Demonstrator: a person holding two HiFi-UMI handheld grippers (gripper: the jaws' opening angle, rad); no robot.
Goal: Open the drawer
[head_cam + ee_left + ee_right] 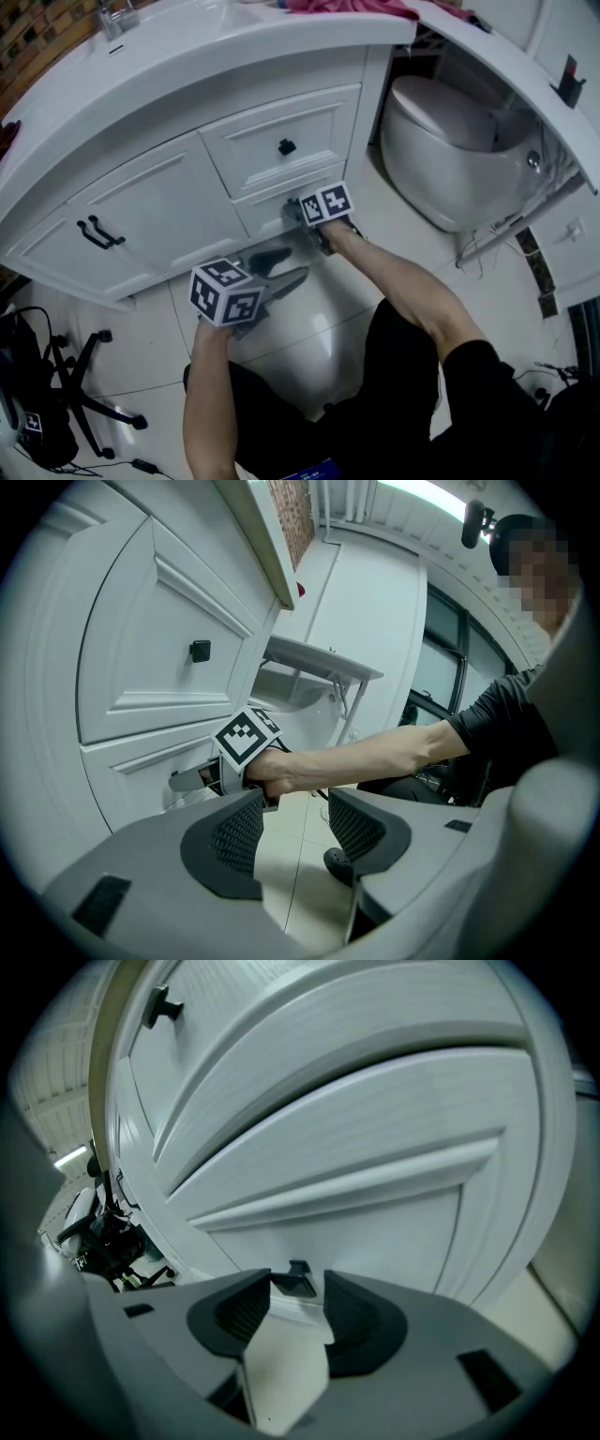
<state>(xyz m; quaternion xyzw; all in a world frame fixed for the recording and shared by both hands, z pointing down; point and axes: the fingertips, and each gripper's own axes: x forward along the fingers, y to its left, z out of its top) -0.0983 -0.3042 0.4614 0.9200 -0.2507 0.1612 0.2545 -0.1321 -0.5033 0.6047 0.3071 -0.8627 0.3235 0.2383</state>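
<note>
The white vanity has an upper drawer with a black knob (287, 146) and a lower drawer (267, 214) beneath it, both closed. My right gripper (294, 213) is up against the lower drawer's front. In the right gripper view the small black knob (298, 1279) of the lower drawer (375, 1213) sits between the tips of my right gripper (298, 1290), whose jaws stand open with the pads apart from it. My left gripper (287, 265) hovers over the floor, lower left of the drawers, open and empty. The left gripper view shows my left gripper (295, 825) facing the right gripper (199, 779).
A white toilet (450, 150) stands right of the vanity. Cabinet doors with black handles (98, 232) are at the left. A black wheeled stand (84, 384) sits on the tiled floor at lower left. Cables (525, 248) lie at the right.
</note>
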